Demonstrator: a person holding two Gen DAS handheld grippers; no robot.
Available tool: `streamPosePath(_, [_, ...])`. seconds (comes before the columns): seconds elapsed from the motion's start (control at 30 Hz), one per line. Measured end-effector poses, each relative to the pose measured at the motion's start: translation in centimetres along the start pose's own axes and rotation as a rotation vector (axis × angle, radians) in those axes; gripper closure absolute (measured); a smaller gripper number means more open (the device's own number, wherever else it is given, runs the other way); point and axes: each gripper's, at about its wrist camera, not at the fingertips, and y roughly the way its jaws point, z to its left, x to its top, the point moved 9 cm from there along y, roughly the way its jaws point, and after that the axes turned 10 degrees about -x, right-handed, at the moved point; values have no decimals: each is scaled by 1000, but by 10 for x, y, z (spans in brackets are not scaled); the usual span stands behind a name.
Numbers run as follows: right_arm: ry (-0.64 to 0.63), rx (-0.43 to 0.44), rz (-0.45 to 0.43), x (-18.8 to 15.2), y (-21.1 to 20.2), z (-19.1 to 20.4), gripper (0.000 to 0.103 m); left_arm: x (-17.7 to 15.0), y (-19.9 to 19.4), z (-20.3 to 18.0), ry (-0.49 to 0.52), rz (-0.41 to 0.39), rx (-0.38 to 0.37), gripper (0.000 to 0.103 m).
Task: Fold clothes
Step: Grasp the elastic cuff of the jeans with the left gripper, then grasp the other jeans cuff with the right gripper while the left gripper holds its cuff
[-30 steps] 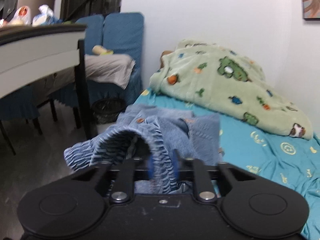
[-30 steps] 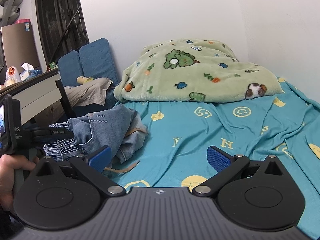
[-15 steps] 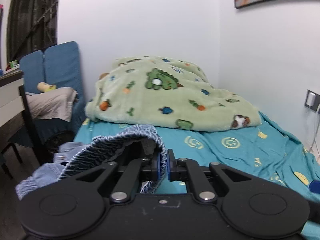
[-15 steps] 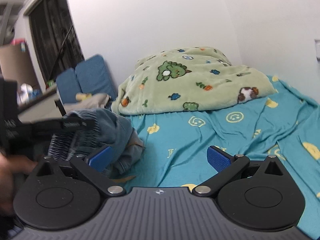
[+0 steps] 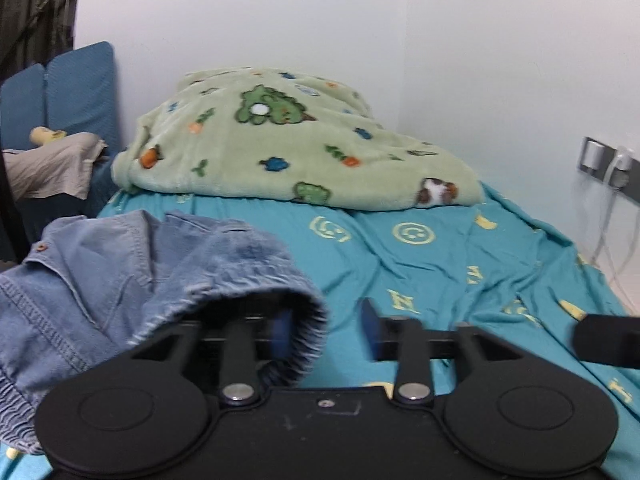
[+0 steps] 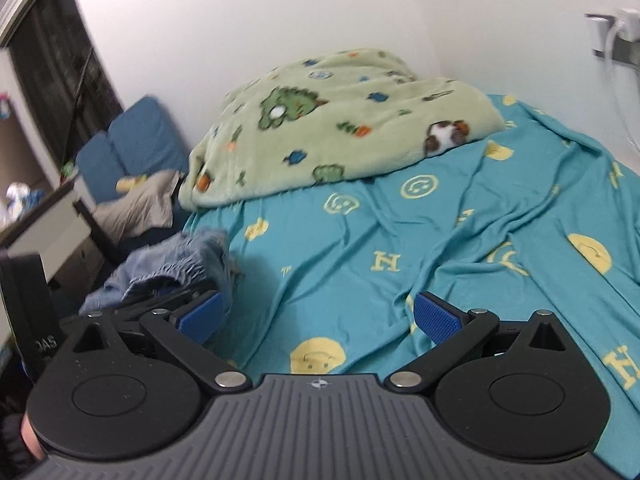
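A crumpled blue denim garment [image 5: 120, 276] lies on the teal bed sheet [image 5: 420, 264] at the left of the left wrist view. Its elastic waistband drapes over the left finger of my left gripper [image 5: 326, 326], whose jaws stand apart. The garment also shows in the right wrist view [image 6: 176, 268], at the bed's left edge. My right gripper [image 6: 316, 316] is open and empty, low over the sheet to the right of the garment.
A green cartoon-print blanket [image 5: 288, 136] is heaped at the head of the bed by the white wall. Blue chairs [image 5: 68, 96] with grey cloth stand left of the bed. A wall socket with a cable [image 5: 608, 164] is at the right.
My left gripper carried the denim from beside the bed onto the sheet, then opened from shut. The waistband now hangs on one finger. My right gripper stayed open and shifted right.
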Motion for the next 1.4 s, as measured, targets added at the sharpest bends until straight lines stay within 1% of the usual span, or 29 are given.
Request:
streamPosePath(0.03, [-17, 7, -2, 0, 0, 2, 1, -2, -3, -3, 0, 4, -22, 49])
streamPosePath(0.1, [-46, 21, -17, 2, -1, 6, 1, -7, -13, -7, 10, -4, -42, 48])
streamPosePath(0.17, [-68, 27, -30, 3, -3, 9, 1, -13, -23, -5, 15, 13, -44, 48])
streamPosePath(0.23, [-78, 33, -35, 4, -3, 11, 2, -18, -35, 0, -5, 28, -51, 48])
streamPosePath(0.3, [-81, 40, -41, 6, -3, 12, 2, -18, -53, 7, -17, 16, -49, 47])
streamPosePath(0.37, [-76, 56, -47, 8, -3, 15, 3, -16, -74, 17, -16, 2, -24, 46])
streamPosePath(0.43, [-72, 81, -53, 10, -1, 22, 3, -17, -94, 30, -42, -6, -7, 45])
streamPosePath(0.53, [-84, 113, -56, 14, 8, 41, 5, -19, -120, 48, -89, -27, 12, 43])
streamPosePath(0.63, [-103, 154, -47, 16, 21, 65, 7, -18, -139, 63, -115, -50, 57, 42])
streamPosePath(0.7, [-156, 161, -29, 11, 31, 82, 10, -17, -150, 70, -132, -74, 70, 40])
streamPosePath(0.77, [-242, 150, -19, 4, 40, 97, 14, -18, -157, 79, -178, -91, 74, 40])
streamPosePath(0.8, [-280, 141, -6, 0, 47, 103, 20, -18, -159, 86, -223, -94, 77, 40])
streamPosePath(0.83, [-305, 136, 13, -3, 54, 108, 28, -19, -161, 94, -268, -96, 80, 40])
streamPosePath(0.87, [-310, 133, 27, -3, 60, 111, 32, -20, -165, 102, -305, -99, 89, 40])
streamPosePath(0.9, [-316, 124, 19, -2, 65, 113, 36, -21, -167, 110, -336, -99, 102, 40])
streamPosePath(0.93, [-321, 115, 11, -1, 69, 115, 36, -21, -169, 117, -362, -99, 120, 40])
streamPosePath(1.0, [-326, 122, -2, 1, 77, 120, 38, -23, -175, 129, -388, -99, 156, 40])
streamPosePath(1.07, [-336, 141, -10, 0, 84, 125, 48, -23, -179, 136, -387, -100, 206, 40])
streamPosePath(1.13, [-357, 126, -22, -2, 89, 125, 74, -24, -184, 142, -376, -103, 254, 40])
streamPosePath(1.17, [-356, 120, -24, -2, 91, 124, 81, -25, -185, 143, -367, -103, 271, 40])
streamPosePath(1.2, [-336, 117, -20, -1, 92, 120, 95, -25, -187, 145, -358, -102, 289, 40])
streamPosePath(1.3, [-272, 110, -15, 6, 92, 110, 97, -31, -186, 149, -349, -84, 337, 39])
streamPosePath(1.4, [-213, 93, -41, 21, 88, 98, 97, -36, -179, 148, -310, -59, 357, 36])
